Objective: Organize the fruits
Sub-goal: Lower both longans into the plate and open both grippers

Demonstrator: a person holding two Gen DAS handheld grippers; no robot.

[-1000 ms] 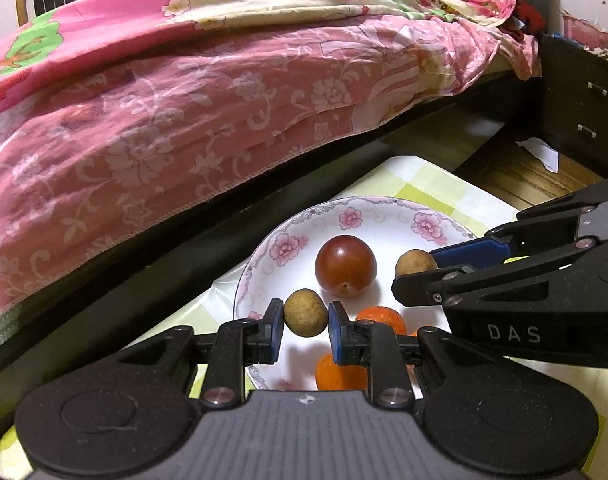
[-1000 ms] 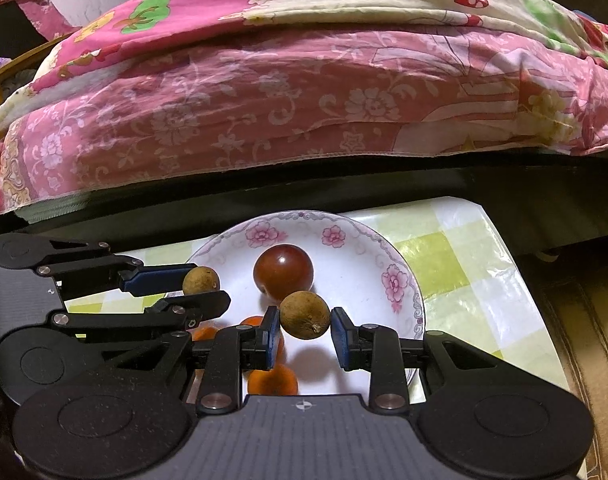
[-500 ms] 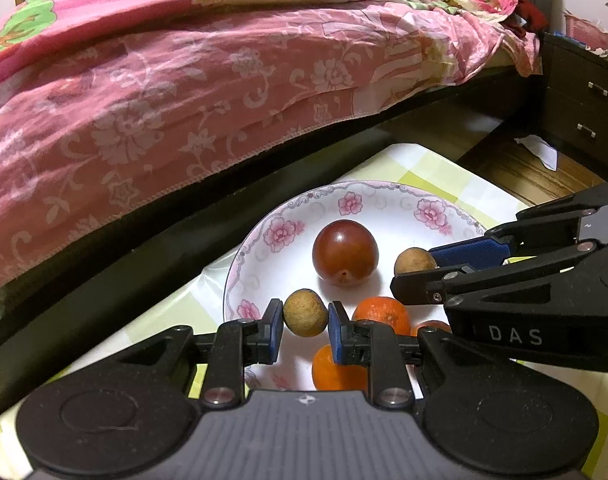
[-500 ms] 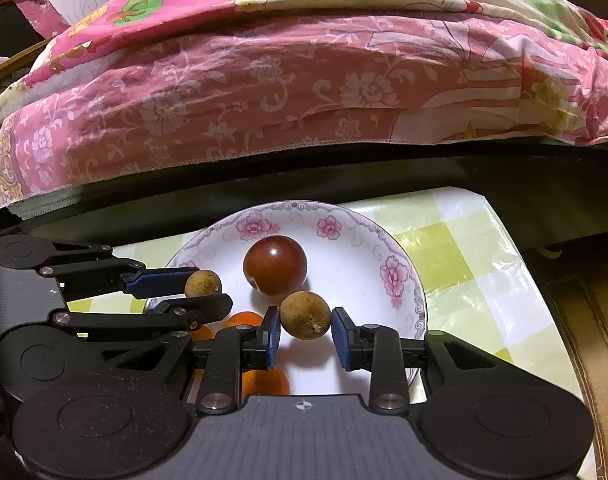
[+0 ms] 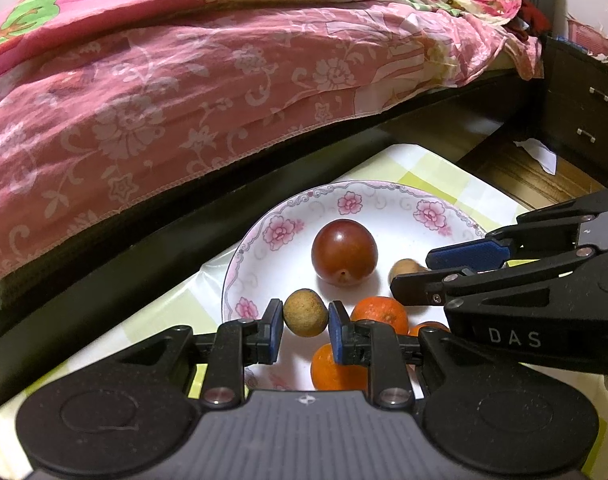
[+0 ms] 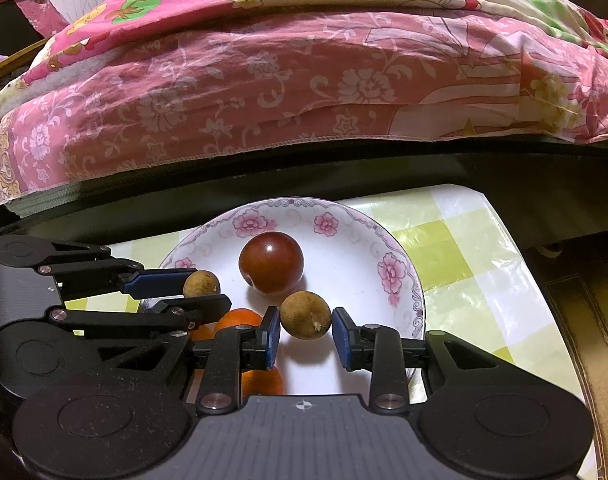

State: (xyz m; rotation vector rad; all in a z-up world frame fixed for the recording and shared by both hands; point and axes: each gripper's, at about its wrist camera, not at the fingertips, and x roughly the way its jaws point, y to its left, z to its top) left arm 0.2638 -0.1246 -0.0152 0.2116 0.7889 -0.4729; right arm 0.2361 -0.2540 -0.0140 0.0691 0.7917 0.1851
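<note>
Home bedroom; floral-quilted bed [image 5: 223, 80]; dark drawers [image 5: 584, 108].

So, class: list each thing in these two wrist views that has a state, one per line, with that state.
Left gripper: jaws shut on a longan, above the plate.
Right gripper: jaws have just been opening; second longan between them, right pad clear of it.
Plate: on the table, holding fruit.
Red plum: resting on the plate.
Oranges: lying on the plate.
</note>
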